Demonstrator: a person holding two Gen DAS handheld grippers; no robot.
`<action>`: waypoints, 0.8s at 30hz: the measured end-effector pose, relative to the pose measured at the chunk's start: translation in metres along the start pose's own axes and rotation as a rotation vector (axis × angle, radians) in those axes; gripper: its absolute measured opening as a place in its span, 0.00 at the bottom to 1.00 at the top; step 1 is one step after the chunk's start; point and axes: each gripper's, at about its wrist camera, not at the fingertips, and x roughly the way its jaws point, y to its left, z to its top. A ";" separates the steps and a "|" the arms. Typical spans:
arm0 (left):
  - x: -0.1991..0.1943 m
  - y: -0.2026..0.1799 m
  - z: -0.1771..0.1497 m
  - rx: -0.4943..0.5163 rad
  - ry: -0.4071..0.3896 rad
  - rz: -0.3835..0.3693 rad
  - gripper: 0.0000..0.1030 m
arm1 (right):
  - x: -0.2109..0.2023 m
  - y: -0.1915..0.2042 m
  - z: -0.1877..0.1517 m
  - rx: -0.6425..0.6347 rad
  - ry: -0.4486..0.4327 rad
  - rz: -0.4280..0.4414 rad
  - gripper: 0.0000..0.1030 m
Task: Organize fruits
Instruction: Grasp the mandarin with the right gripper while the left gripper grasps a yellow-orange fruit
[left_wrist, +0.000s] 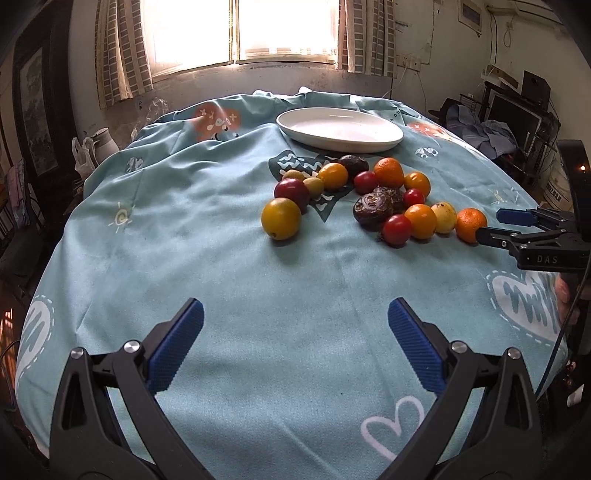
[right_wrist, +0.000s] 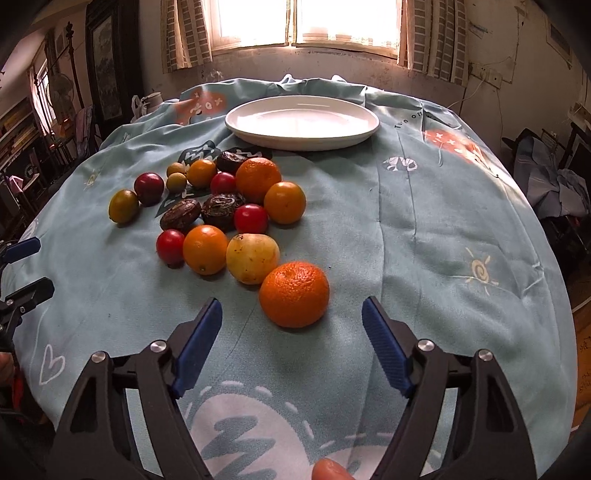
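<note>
Fruit (right_wrist: 207, 206) lies loose in a cluster on the cloth-covered counter (right_wrist: 424, 240), and the white plate (right_wrist: 236, 123) beyond it holds nothing, so by the look of it the sorting has yet to begin. Right gripper (right_wrist: 291, 334) stands with its ribbed blue fingers (right_wrist: 380, 339) spread, a dimpled round mandarin (right_wrist: 294, 294) just ahead of their tips. Left gripper (left_wrist: 295, 332) is likewise spread and holds nothing, the fruit well ahead of its fingers. Smooth glossy tomatoes (right_wrist: 251, 218) touch wrinkled dark fruits (right_wrist: 221, 206).
</note>
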 end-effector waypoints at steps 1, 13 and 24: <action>0.002 0.002 0.001 0.001 0.002 -0.003 0.98 | 0.004 -0.001 0.001 -0.005 0.008 0.002 0.77; 0.032 0.027 0.029 -0.007 0.044 -0.077 0.91 | 0.028 -0.010 0.006 0.011 0.059 0.053 0.43; 0.091 0.031 0.068 0.042 0.139 -0.107 0.61 | 0.027 -0.017 0.006 0.047 0.056 0.085 0.43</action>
